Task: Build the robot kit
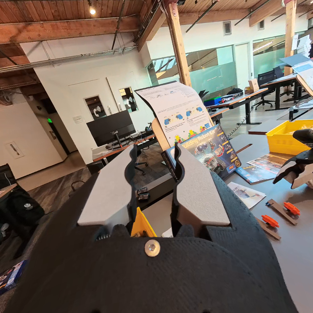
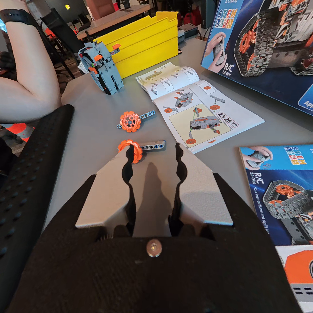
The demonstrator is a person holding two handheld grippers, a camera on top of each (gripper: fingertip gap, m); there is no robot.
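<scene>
1. Leftmost, the left gripper hangs raised over the near edge of the grey table, its jaws parted with nothing between them; it points toward the blue kit box that leans against a curled instruction sheet.
2. Further along, a grey and orange block model stands upright just in front of the yellow bin.
3. Toward the middle, two orange wheels lie on grey beams: the far wheel assembly lies flat, and the near wheel assembly sits tilted on its beam.
4. Lower down, the right gripper hovers low over the table, jaws wide apart and holding nothing; its left fingertip overlaps the near wheel's rim, though I cannot tell whether it touches.
5. Rightward, an open booklet lies flat, with a second blue booklet beside it.
</scene>
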